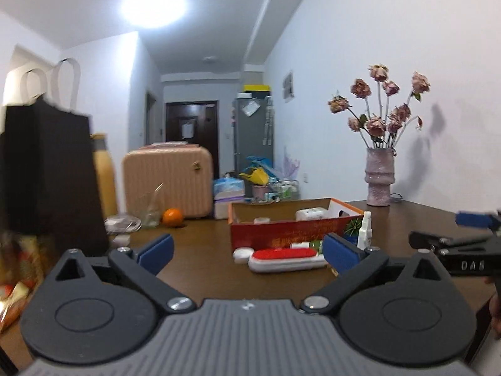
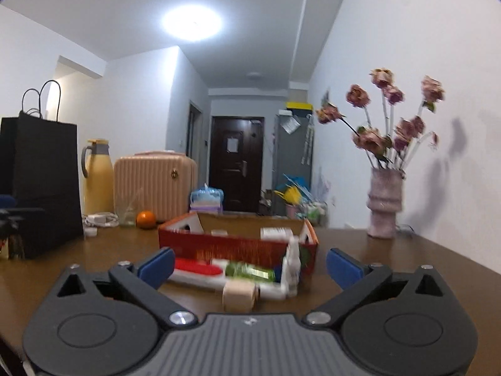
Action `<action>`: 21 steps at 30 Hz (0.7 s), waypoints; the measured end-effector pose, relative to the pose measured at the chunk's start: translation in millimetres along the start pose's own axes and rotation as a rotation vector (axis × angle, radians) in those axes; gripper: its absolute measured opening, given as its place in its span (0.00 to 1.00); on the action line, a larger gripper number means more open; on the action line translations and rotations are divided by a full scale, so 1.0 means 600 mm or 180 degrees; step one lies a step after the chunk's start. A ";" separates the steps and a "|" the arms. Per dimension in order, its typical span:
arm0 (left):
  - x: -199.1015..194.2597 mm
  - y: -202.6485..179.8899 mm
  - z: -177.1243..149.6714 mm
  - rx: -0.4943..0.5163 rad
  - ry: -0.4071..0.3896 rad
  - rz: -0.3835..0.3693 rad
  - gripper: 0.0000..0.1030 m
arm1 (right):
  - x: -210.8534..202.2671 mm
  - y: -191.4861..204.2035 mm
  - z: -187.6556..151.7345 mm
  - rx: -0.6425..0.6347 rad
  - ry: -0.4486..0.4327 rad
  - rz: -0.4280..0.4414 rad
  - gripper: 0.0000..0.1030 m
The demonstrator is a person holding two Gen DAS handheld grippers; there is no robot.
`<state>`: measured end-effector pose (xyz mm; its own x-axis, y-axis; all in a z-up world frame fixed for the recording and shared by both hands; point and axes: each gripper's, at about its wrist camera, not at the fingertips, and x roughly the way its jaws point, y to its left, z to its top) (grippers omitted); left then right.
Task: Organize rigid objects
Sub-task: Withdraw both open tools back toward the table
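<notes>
1. While both grippers hover low over the counter, I hold nothing: the left gripper has its jaws spread wide, and so does the right gripper.
2. The loose things lie in a row just in front of the red box: a red-topped case, a small white jar touching its left end, and a spray bottle upright at the right.
3. From the right wrist view I also see a green tube and a pale cube nearest my jaws.
4. I judge the case stiff, light and smooth; I would pinch it across its narrow width, near the middle.
5. The bottle looks light and tippy, so I would take it low on the body.
6. The box already holds a few white items.
</notes>
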<state>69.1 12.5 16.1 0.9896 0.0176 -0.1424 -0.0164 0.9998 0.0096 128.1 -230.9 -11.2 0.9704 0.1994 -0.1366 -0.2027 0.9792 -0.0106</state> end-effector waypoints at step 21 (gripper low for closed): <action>-0.086 -0.005 -0.053 -0.0047 0.0089 -0.0091 1.00 | -0.159 0.096 -0.015 -0.0094 -0.0240 0.0023 1.00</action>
<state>13.4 8.7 -7.9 0.9854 -0.0109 -0.1700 0.0095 0.9999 -0.0095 22.5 -194.2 -7.5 0.9758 0.2099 -0.0620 -0.2126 0.9764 -0.0393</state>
